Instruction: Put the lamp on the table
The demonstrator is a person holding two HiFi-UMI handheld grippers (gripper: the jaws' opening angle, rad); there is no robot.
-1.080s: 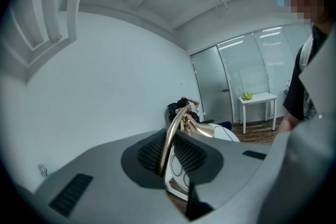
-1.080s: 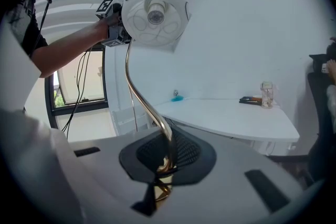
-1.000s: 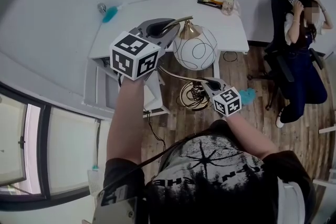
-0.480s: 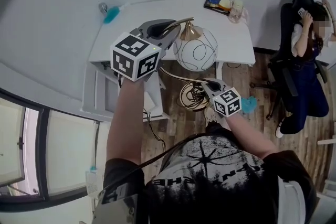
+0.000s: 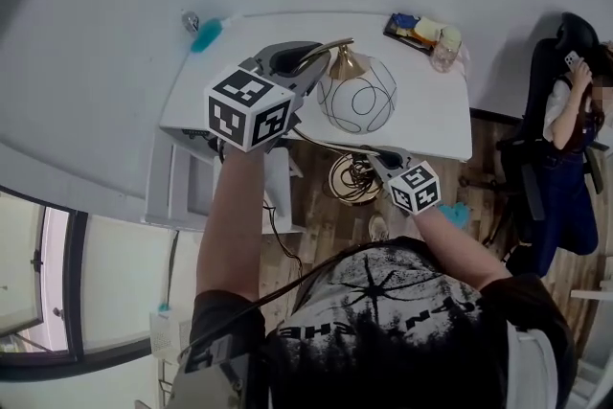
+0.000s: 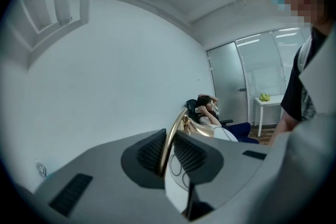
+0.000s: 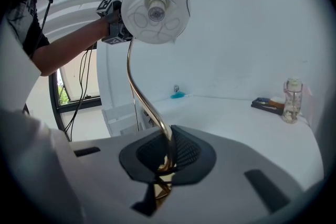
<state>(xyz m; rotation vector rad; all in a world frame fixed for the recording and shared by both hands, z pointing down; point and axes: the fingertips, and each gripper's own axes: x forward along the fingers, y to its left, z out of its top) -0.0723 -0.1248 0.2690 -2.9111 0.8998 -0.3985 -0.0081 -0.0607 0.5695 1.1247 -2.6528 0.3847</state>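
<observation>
brass stem of the lamp (image 5: 356, 101) is pinched by both: left tool (image 5: 308, 62) near the shade (image 7: 156, 10), right tool (image 5: 383, 153) low by the base (image 5: 352, 179). base hangs over the floor (image 5: 321, 217) beside the white worktop (image 5: 249, 43); bring it above the top, then lower upright.

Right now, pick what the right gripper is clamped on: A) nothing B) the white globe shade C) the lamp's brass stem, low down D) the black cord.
C: in the right gripper view the right gripper pinches the brass stem at its low end, with the globe shade high above.
</observation>
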